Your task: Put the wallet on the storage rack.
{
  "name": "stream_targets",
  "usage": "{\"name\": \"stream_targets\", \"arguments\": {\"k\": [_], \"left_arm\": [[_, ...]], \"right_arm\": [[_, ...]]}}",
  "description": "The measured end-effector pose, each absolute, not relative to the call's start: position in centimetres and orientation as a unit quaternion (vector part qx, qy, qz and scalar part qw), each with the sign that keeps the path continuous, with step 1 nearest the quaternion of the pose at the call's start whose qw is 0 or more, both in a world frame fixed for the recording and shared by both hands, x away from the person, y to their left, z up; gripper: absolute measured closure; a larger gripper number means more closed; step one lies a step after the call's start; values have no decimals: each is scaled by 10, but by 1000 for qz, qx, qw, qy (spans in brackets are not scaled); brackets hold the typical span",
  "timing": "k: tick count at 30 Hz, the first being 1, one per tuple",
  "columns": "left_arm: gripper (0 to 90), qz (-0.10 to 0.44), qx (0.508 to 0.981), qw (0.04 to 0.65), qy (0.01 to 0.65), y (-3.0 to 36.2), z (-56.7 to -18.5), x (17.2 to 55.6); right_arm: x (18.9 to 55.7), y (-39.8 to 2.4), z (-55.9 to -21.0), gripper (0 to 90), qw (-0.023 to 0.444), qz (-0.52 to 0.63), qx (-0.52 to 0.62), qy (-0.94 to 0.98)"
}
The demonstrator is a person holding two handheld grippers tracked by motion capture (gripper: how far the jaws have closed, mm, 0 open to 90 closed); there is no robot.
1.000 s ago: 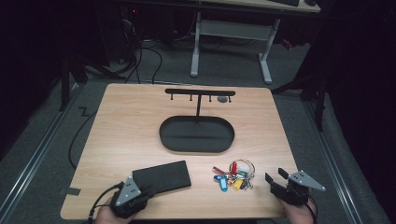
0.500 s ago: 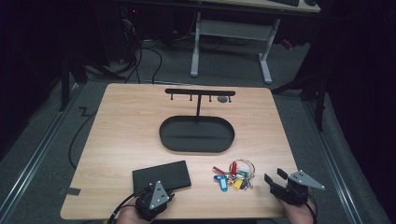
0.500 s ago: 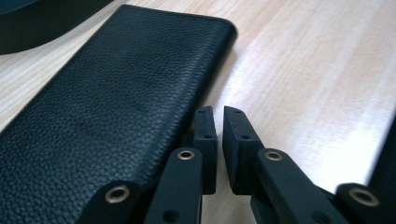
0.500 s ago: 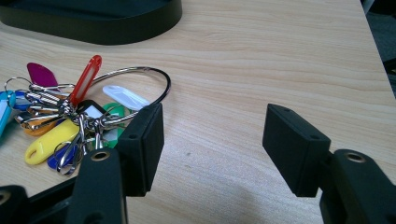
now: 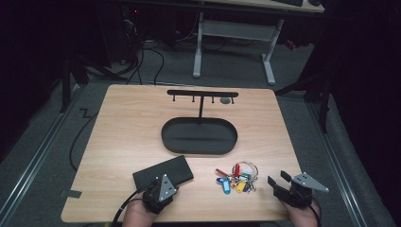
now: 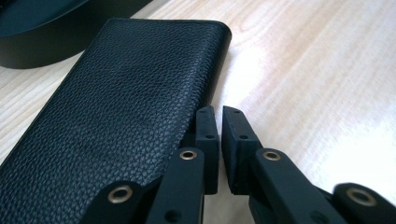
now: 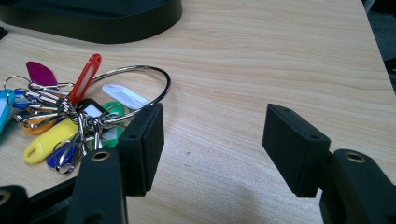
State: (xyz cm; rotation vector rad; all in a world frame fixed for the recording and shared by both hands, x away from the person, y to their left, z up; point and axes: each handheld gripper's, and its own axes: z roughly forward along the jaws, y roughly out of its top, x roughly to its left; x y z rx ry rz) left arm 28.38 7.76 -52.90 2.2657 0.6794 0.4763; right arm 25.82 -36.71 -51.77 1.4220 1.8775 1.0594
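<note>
A black leather wallet (image 5: 163, 172) (image 6: 116, 107) lies flat near the table's front edge. My left gripper (image 5: 160, 188) (image 6: 219, 140) is at the wallet's near right edge, its jaws shut with nothing between them. The jaws sit beside the wallet's side, low over the wood. A bunch of keys (image 5: 236, 177) (image 7: 70, 116) with coloured tags on a big metal ring lies to the right of the wallet. My right gripper (image 5: 279, 178) (image 7: 212, 140) stands open just right of the keys, with bare wood between its jaws.
A black oval tray (image 5: 165, 137) (image 6: 37, 37) (image 7: 93, 18) sits mid-table, with a T-shaped hook bar (image 5: 202, 93) rising behind it. The wooden table (image 5: 123, 123) ends close behind both hands. Desk legs and cables stand on the floor beyond.
My left gripper has moved right along the front edge, up to the wallet's near side. The right gripper, the keys and the wallet have stayed put.
</note>
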Motion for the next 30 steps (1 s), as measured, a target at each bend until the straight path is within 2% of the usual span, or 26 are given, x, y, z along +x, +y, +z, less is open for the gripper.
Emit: {"name": "stream_targets", "arguments": {"k": [9,14,18,20,21,24,27,30], "left_arm": [[835,181,871,365,274,73,-530,291],[713,176,860,420,231,89,-517,284],[648,200,846,434,237,119,-507,280],[626,206,840,435,249,136,-505,279],[579,210,834,435,267,151,-506,279],[544,210,832,433,277,165,-509,278],[464,211,836,421,282,174,-514,275],[440,216,841,411,277,176,-518,272]], "right_arm": [[258,-368,-518,389,276,394,528,700],[258,-369,-517,389,276,397,528,698],[258,-370,-517,389,275,398,529,697],[258,-371,-517,389,276,398,529,697],[258,-371,-517,388,275,398,529,697],[258,-370,-517,388,273,399,530,697],[258,-370,-517,388,274,399,528,699],[259,-369,-518,388,272,398,527,700]]}}
